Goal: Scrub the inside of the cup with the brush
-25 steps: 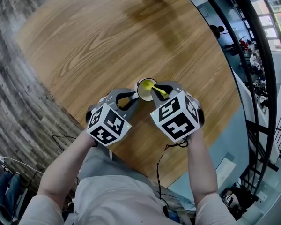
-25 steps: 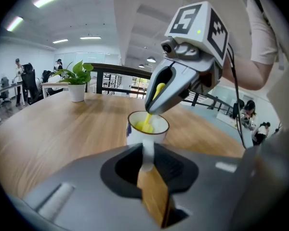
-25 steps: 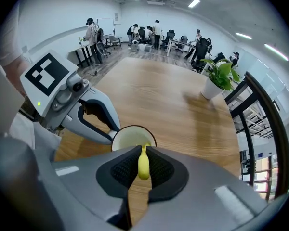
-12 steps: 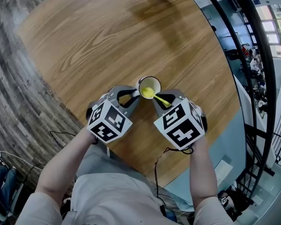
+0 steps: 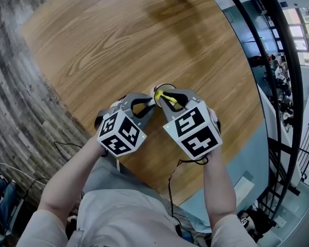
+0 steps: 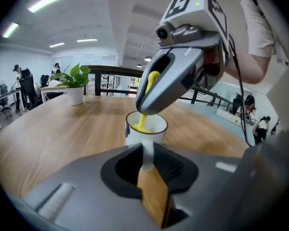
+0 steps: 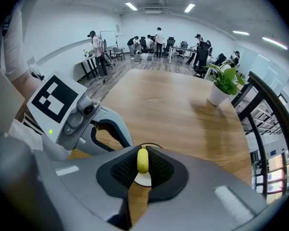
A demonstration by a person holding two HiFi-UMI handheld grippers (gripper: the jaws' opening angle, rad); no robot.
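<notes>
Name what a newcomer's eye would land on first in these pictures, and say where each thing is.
The yellow brush stands out, clamped in the right claw and dipping into the white cup near the front edge of the round wooden table. The left claw grips the cup's handle; a potted plant sits at the far edge.
</notes>
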